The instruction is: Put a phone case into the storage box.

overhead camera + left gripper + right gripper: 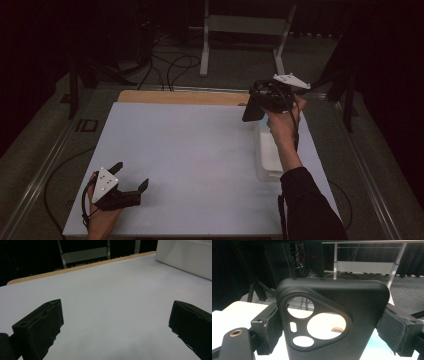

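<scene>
Resting low at the near left corner of the table (190, 150), the left gripper (131, 176) is holding nothing, and its jaws are standing wide apart. Farther away, at the right side, the right gripper (256, 107) is clamping a black phone case (332, 322) by its two side edges and lifting it above the clear plastic bin (267, 160). The case looks thin and flexible, so I think it is possibly bending or slipping out if the squeeze is too weak, and falling beside the bin.

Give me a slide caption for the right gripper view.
Right tongs clamp a black phone case by its sides, camera cutouts facing the lens, above the white table.
</scene>
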Motion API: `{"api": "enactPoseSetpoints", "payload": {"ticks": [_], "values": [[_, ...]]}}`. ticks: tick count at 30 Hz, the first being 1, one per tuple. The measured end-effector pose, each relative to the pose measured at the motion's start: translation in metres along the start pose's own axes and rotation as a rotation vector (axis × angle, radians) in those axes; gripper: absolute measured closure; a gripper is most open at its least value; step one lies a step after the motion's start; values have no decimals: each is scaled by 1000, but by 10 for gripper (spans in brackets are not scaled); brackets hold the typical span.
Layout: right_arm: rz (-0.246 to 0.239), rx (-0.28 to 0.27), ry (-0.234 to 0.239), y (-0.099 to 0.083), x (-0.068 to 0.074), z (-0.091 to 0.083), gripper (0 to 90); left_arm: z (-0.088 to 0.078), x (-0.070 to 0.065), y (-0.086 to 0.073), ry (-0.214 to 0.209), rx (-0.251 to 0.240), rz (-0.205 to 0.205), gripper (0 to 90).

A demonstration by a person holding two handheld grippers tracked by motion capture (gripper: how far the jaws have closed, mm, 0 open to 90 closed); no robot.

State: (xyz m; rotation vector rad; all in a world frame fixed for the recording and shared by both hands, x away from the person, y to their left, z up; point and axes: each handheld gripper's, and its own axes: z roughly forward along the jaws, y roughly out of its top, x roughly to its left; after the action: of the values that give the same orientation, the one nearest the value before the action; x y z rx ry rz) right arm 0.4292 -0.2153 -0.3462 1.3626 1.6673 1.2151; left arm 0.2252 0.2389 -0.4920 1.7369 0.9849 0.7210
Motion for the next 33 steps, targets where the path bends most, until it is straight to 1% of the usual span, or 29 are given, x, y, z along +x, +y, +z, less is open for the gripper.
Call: {"api": "enactPoseSetpoints", "payload": {"ticks": [2, 11, 20, 29, 33], "values": [[-4, 4, -15, 0, -4, 1, 143, 0, 0, 0, 1, 0, 0, 0], [10, 9, -70, 0, -21, -1, 144, 0, 0, 0, 3, -3, 0, 1], [21, 26, -126, -4, -39, -2, 143, 0, 0, 0, 4, -2, 1, 0], [37, 52, -163, -10, -52, 2, 143, 0, 0, 0, 6, -5, 1, 0], [43, 67, -171, -15, -56, 6, 143, 0, 0, 0, 7, -4, 2, 1]]}}
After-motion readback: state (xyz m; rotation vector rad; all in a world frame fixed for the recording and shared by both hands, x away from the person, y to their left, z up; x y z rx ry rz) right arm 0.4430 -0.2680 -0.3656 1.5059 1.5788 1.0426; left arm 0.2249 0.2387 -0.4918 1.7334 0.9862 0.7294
